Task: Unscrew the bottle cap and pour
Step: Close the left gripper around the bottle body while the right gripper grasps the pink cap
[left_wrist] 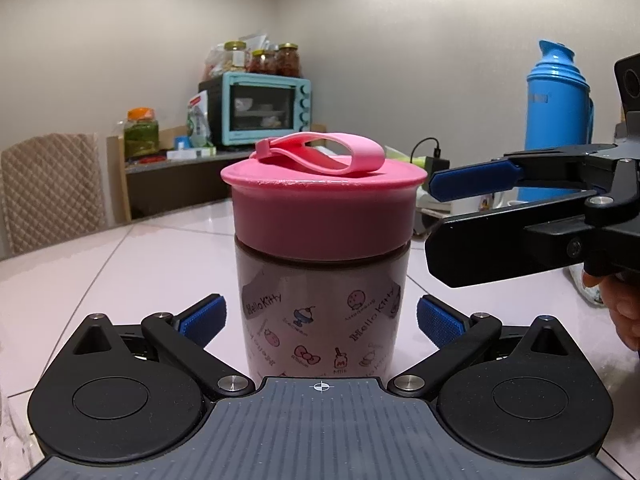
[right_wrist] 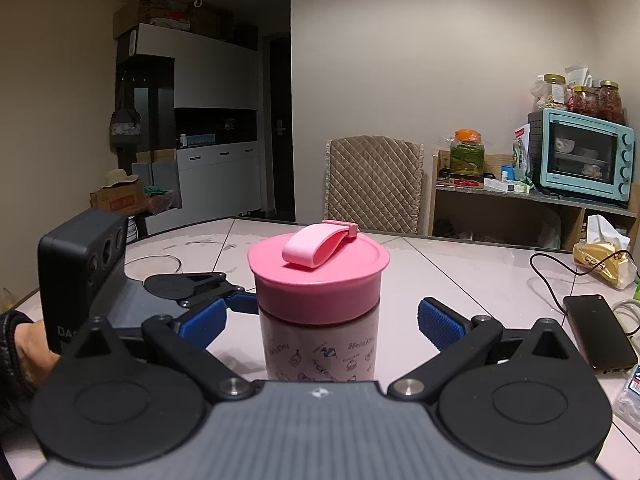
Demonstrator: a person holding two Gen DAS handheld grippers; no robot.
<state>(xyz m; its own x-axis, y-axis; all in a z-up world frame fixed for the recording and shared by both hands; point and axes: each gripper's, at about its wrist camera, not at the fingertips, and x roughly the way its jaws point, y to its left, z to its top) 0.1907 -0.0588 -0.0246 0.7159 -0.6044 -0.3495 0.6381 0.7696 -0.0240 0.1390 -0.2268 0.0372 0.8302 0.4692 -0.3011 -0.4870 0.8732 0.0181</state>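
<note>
Pale tiled surface carries everything, quilted chair back at its far edge, teal toaster oven on a side shelf with jars on top. Blue thermos stands well behind the right gripper in the left wrist view. Bottle (Hello Kitty print, upright) sits mid-surface, pink cap on it with the strap folded flat on top. Left gripper jaws wide, blue pads either side of the bottle body, not touching. Right gripper jaws wide too, flanking the bottle just under the cap, apart from it. Black phone with cable lies right of the right gripper, yellow tissue pack beyond it; nothing between either jaws and bottle
</note>
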